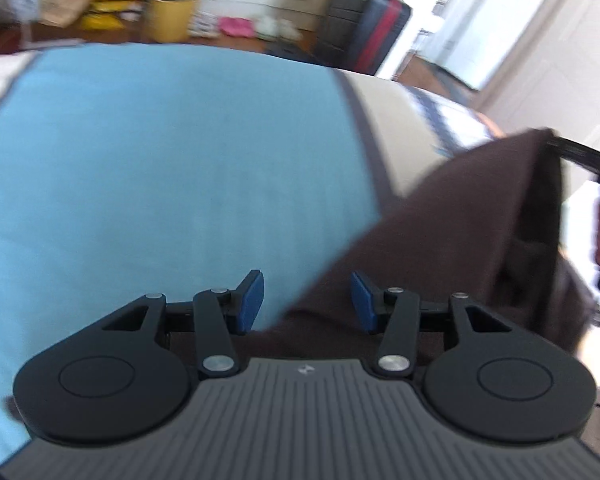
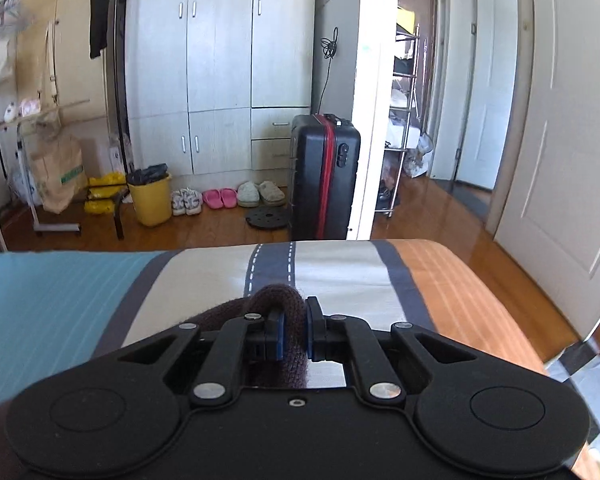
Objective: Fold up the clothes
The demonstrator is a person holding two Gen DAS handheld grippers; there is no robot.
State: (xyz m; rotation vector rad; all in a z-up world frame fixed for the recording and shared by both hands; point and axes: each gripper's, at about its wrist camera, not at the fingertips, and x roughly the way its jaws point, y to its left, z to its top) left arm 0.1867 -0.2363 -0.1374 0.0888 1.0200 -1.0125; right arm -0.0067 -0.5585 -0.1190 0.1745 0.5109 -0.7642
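We hold the left gripper [image 1: 307, 300] with its blue pads spread wide, clamping nothing, low over the striped bed cover [image 1: 140, 160]. The brown knit garment [image 1: 440, 248] lies just beneath and to its right, rising to a peak at far right. There our right gripper [image 2: 293, 334] pinches a thick fold of that garment [image 2: 278, 300], lifted above the bed.

Left gripper [image 1: 308, 300] fingers apart — right gripper [image 2: 293, 334] clamped.
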